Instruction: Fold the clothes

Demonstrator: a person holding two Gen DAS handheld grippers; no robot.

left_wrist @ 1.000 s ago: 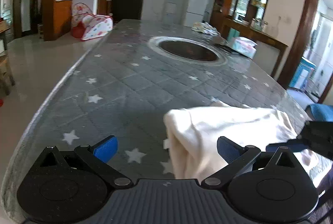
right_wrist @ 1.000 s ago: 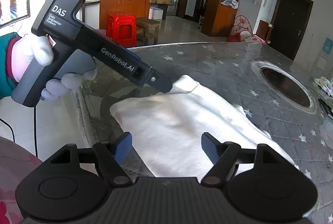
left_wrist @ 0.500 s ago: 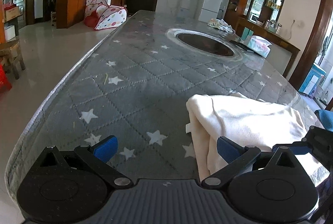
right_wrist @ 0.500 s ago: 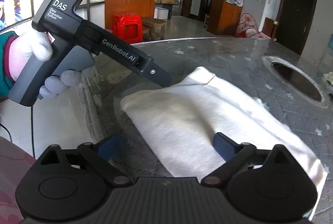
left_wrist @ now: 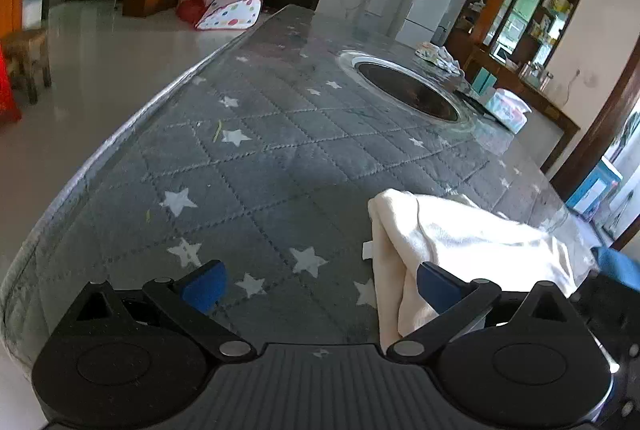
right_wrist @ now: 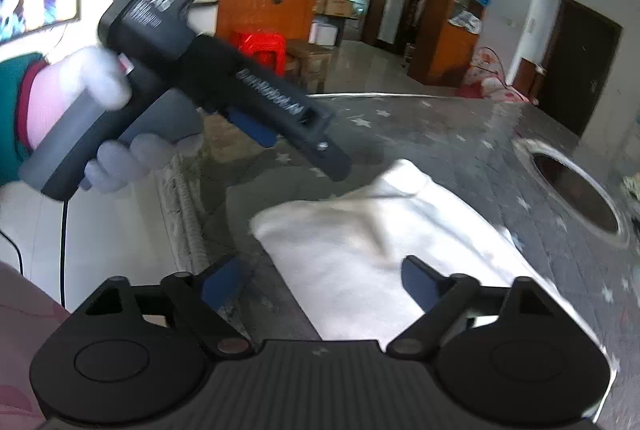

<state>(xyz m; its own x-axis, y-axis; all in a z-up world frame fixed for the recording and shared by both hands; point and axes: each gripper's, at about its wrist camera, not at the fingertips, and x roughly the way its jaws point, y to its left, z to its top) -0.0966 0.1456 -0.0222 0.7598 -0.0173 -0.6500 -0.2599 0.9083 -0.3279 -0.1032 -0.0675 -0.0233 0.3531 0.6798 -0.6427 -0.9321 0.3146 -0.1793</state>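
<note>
The left gripper stood with its jaws spread wide and nothing between them; only starred quilted cloth showed in the gap. Its right blue pad sat against the near folded edge of the cream garment, though whether it touched the fabric could not be told. The garment lay to the right of this gripper, folded into a thick bundle near the table's near right edge, with a small white tag poking out at its left side.

The right gripper was likewise spread and empty. In its view the garment lay just ahead, filling most of the gap between the pads and running off to the right, one corner pointing away. Above and to the left, a gloved hand held the left gripper's dark handle, blurred, its nose hanging over the garment's far left corner.

Farther along the table a round dark opening was set in the cover.
</note>
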